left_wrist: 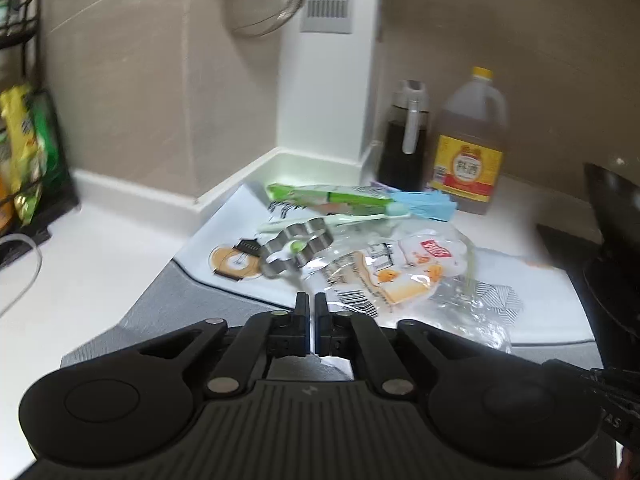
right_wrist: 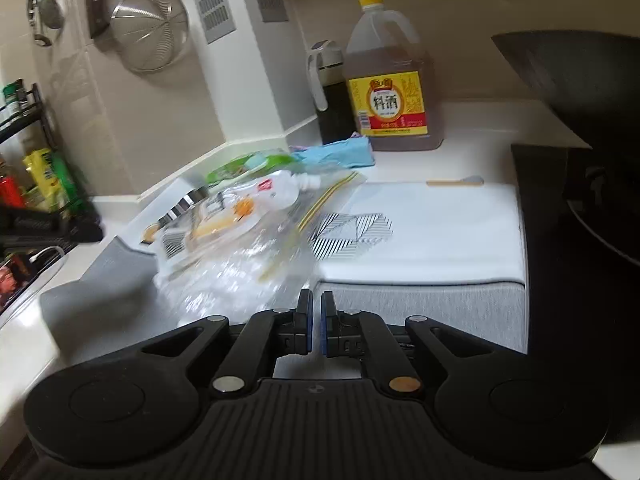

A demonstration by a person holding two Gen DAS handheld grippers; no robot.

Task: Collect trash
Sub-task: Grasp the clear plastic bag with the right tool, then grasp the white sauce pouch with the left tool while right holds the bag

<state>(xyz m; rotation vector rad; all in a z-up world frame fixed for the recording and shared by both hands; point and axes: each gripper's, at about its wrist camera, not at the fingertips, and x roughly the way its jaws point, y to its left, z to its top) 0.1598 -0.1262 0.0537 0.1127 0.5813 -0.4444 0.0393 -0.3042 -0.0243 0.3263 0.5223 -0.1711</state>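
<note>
left tongs [left_wrist: 311, 304]: closed, empty, clear wrapper [left_wrist: 404, 272] just ahead
right tongs [right_wrist: 316, 304]: closed, empty
risk: closed tongs shove wrapper, knock metal cutter [left_wrist: 298, 246] off table [left_wrist: 100, 264]

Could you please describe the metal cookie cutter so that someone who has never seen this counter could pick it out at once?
Start at the big yellow-capped bottle by the wall corner and come forward onto the white mat strewn with wrappers. The cookie cutter lies near the mat's left part, just left of the clear printed bag. It is the only shiny metal piece: a wavy, open band.
</note>
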